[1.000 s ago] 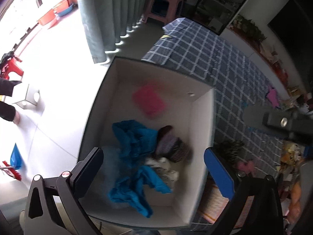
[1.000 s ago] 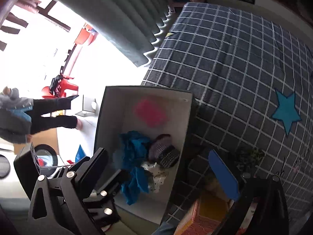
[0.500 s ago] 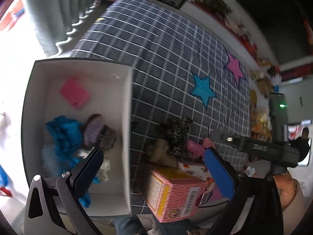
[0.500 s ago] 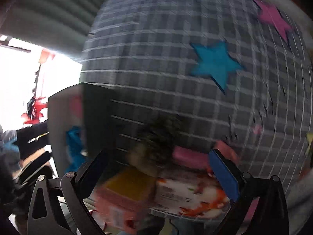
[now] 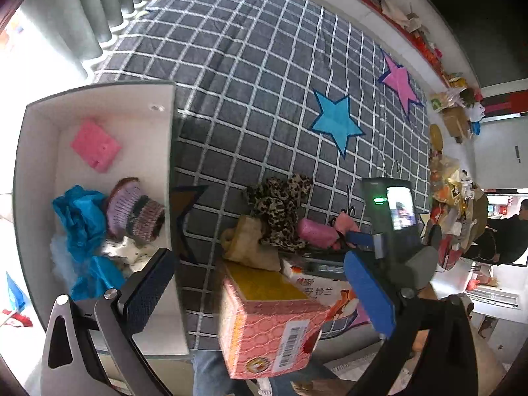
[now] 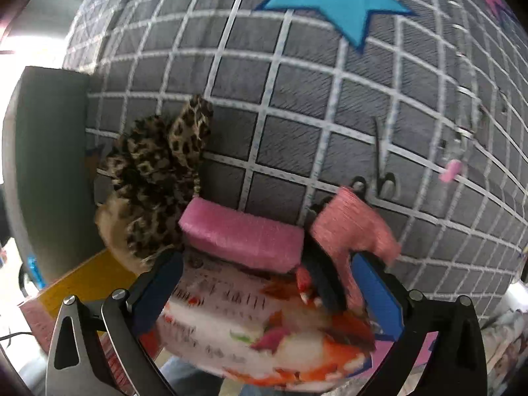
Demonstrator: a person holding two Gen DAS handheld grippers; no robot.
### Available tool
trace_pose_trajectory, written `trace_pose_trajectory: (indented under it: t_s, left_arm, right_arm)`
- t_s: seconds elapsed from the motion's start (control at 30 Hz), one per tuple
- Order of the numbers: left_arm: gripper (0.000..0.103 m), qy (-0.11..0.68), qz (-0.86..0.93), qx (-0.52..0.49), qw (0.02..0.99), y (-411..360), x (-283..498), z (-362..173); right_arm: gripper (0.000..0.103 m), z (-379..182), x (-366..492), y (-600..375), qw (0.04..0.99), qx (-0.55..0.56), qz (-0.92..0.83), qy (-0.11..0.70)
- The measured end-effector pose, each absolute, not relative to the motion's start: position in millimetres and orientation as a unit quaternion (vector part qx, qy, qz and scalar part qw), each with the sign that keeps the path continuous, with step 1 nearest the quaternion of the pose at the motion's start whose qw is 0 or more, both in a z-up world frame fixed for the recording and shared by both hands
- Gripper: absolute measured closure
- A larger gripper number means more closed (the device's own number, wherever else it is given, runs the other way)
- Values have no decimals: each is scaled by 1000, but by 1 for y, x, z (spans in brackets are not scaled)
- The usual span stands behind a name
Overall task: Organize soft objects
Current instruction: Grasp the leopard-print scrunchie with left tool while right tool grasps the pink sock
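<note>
A white storage box (image 5: 171,151) stands at the left and holds a pink sponge (image 5: 95,147), blue cloth (image 5: 82,217), a knitted hat (image 5: 135,213) and a dotted white cloth (image 5: 127,250). Beside it on the checked bedspread lies a pile: leopard-print cloth (image 5: 280,211) (image 6: 158,165), a tan soft item (image 5: 247,241) (image 6: 112,224), a pink foam block (image 5: 315,234) (image 6: 244,237) and a salmon-pink cloth (image 6: 356,227). My left gripper (image 5: 260,287) hangs open above the cartons. My right gripper (image 6: 267,290) is open, low over the printed carton, with the foam block just ahead of its fingertips.
A pink and yellow carton (image 5: 267,323) and a printed white carton (image 6: 257,323) sit at the bed's near edge under the grippers. The grey checked bedspread (image 5: 264,82) with blue and pink stars stretches beyond. Cluttered shelves line the right. A person's jeans (image 5: 211,376) show below.
Both views have swung from over the white box to the pile on the bed. My right gripper has dropped close to the pink foam block. Both grippers stay open.
</note>
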State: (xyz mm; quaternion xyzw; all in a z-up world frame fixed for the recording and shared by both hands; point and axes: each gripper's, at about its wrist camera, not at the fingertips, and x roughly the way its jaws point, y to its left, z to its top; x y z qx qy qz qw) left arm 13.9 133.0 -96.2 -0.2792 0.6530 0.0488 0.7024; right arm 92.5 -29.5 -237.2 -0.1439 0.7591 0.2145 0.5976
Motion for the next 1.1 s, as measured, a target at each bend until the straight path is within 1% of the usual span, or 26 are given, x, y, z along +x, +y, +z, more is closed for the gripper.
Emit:
trace_pose_trajectory:
  t_s: [0.1,0.13,0.3,0.4,0.5,0.6,0.67,0.73,0.8,0.87,0.9,0.93,1.0,1.1]
  left_arm:
    - [0,669,42,-272,690,119,29,-106]
    - [0,674,39,-270,686,116,34,-110]
    - [0,718,37,-249,649,92,64,-146]
    - [0,741,39,-235,628,83,77,-168]
    - [0,767,43,-197,609,71,90,-195]
    - [0,791,49,-150,591,59,99,-219]
    - [0,803,48,-126,580,52,102,-230]
    - [0,816,41,-103,568,45,104,-240]
    - [0,829,47,-59,554,38,105,-248]
    - [3,838,43,-1,543,27,107,-256]
    - [8,842,35,13,538,23,107,-260]
    - [11,844,32,17,534,20,109,-262]
    - [15,847,29,29,529,14,113,-267]
    - [18,852,25,51,521,4,118,-274]
  right_arm:
    - [0,-244,88,-18,611,-222,217,728]
    - [0,-244,89,-18,617,-229,223,719]
    - [0,-224,126,-55,684,-190,164,685]
    - [0,-209,152,-104,716,-117,133,676]
    - [0,-202,161,-143,723,-73,114,677]
    - [0,-201,157,-168,718,-41,132,683]
    - [0,-200,149,-178,717,-40,160,678]
    - [0,-199,127,-182,715,-61,193,669]
    - [0,-201,109,-173,706,-91,231,663]
    - [0,-204,104,-166,694,-107,255,664]
    - [0,-208,109,-164,686,-110,270,667]
    - [0,-210,106,-160,680,-110,278,670]
    - [0,-219,108,-150,664,-104,285,684]
    - [0,-238,103,-134,637,-111,283,708]
